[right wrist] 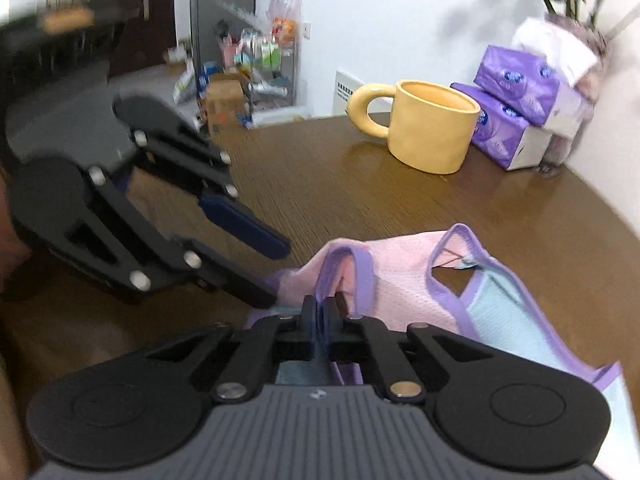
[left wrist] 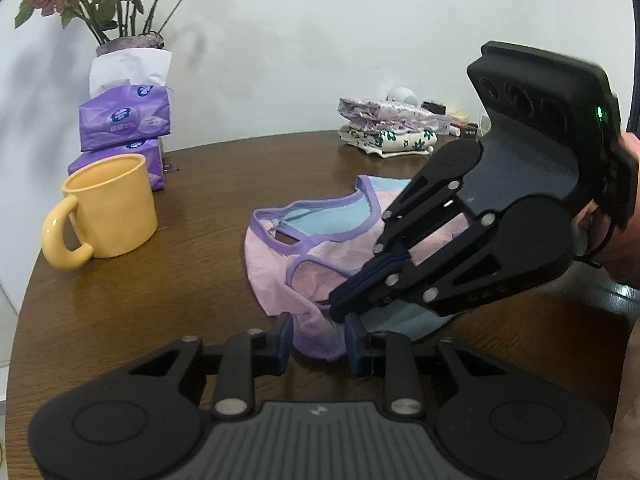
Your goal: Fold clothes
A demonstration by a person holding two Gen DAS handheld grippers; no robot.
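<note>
At the round wooden table's point(left wrist: 120, 292) near edge, we pinch the pink, purple-trimmed mesh vest's point(left wrist: 280, 256) hem with both the left gripper point(left wrist: 320, 338) and the right gripper point(right wrist: 322, 312), each clenched on it, ready for folding.

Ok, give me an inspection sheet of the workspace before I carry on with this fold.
Surface: round brown wooden table, glossy.
Job's things: pink and blue garment with purple trim lying crumpled near the front edge; folded clothes stack at the far edge.
Clutter: yellow mug, upright; purple tissue packs, stacked; vase of roses behind them.
Grippers: left gripper partly closed around a bunched corner of the garment, pads touching; right gripper shut on the garment's purple edge.
Cables: nothing seen.
Surroundings: white wall; cluttered shelf rack and cardboard box on the floor beyond the table.
</note>
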